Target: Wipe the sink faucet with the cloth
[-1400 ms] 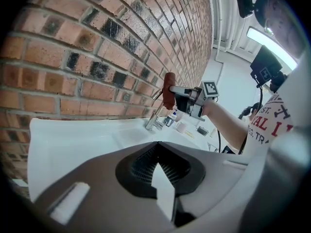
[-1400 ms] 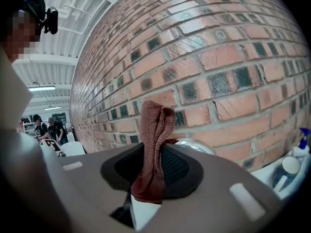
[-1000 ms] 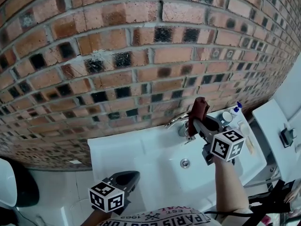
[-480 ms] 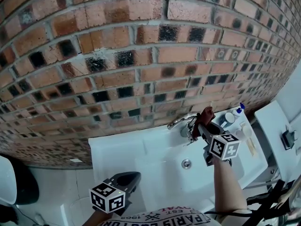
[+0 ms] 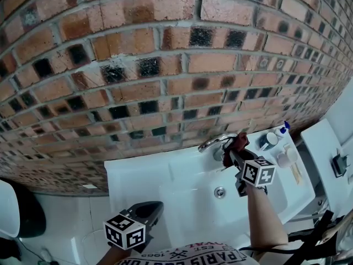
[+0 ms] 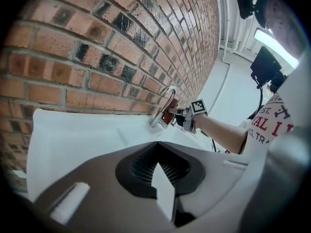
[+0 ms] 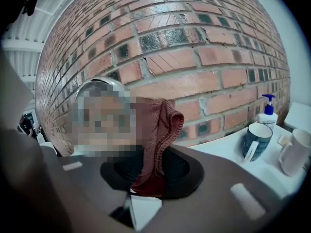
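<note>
The cloth [image 5: 237,144], a dark red ribbed weave, lies against the curved chrome faucet [image 5: 211,142]. The fingers of your right gripper [image 5: 230,154] are closed on its lower fold. One second ago you held the cloth upright, above and to the right of the faucet; it now sits lower, touching the faucet. Your left gripper [image 5: 148,210] has not shifted: it hovers at the front edge of the table [image 5: 132,175], fingers together with nothing between them. The glossy white table carries the sink basin [image 5: 193,197]. At its right end a teal mug [image 7: 256,140], a white mug [image 7: 295,152] and a pump bottle [image 7: 267,111] stand near each other. A rough red-and-black brick wall [image 5: 165,65] rises directly behind.
</note>
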A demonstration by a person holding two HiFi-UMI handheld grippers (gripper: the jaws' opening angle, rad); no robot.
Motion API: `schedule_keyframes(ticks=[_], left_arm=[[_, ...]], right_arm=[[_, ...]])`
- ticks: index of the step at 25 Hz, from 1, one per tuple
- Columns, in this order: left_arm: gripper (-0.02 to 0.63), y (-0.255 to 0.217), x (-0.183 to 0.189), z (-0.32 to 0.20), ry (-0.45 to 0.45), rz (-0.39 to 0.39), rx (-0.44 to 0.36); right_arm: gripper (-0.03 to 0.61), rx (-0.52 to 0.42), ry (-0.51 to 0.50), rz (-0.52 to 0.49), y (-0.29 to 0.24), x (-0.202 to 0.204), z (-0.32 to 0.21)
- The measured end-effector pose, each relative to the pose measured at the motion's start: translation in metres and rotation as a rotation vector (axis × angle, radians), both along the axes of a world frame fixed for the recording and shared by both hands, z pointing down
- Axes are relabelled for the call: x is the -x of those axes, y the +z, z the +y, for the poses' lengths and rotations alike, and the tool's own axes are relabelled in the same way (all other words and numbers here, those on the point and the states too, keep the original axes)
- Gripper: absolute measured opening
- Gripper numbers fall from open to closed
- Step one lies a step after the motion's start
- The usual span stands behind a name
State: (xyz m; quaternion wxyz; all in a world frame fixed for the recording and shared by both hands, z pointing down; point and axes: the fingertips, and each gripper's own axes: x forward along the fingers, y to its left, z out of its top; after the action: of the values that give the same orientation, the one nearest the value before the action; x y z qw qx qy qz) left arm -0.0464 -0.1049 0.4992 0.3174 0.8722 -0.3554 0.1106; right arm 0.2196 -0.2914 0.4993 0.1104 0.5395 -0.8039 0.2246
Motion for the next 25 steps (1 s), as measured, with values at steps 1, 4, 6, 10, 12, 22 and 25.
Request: schedule_keyframes(ticks=[1,4,6,10,12,22,25], left_arm=[[0.006,-0.001,-0.001,0.000,0.002,0.000,-0.002],[0.006,-0.003,-0.003,0.001,0.011,-0.003,-0.008],[0.006,-0.005,-0.003,0.002,0.010,-0.004,-0.012],[0.006,-0.007,-0.001,0.005,0.010,-0.005,-0.017],[0.006,-0.008,-0.003,0.007,0.017,-0.006,-0.019],[0.006,-0.008,0.002,0.008,0.012,-0.009,-0.018],[0.006,-0.005,0.004,0.006,0.006,-0.007,-0.011]], right_arm=[[0.095,0.001,-0.002,-0.005,-0.001,0.000,0.001],[0.095,-0.030,-0.006,0.002,-0.012,0.000,0.011],[0.097,-0.079,-0.019,0.046,-0.024,0.003,0.024],[0.097,-0.175,-0.080,0.150,-0.047,0.020,0.046],[0.097,-0.201,-0.121,0.181,-0.055,0.032,0.052],[0.095,-0.111,-0.283,0.303,-0.026,0.077,0.038],[0.095,-0.038,-0.274,0.372,-0.004,0.070,0.024]])
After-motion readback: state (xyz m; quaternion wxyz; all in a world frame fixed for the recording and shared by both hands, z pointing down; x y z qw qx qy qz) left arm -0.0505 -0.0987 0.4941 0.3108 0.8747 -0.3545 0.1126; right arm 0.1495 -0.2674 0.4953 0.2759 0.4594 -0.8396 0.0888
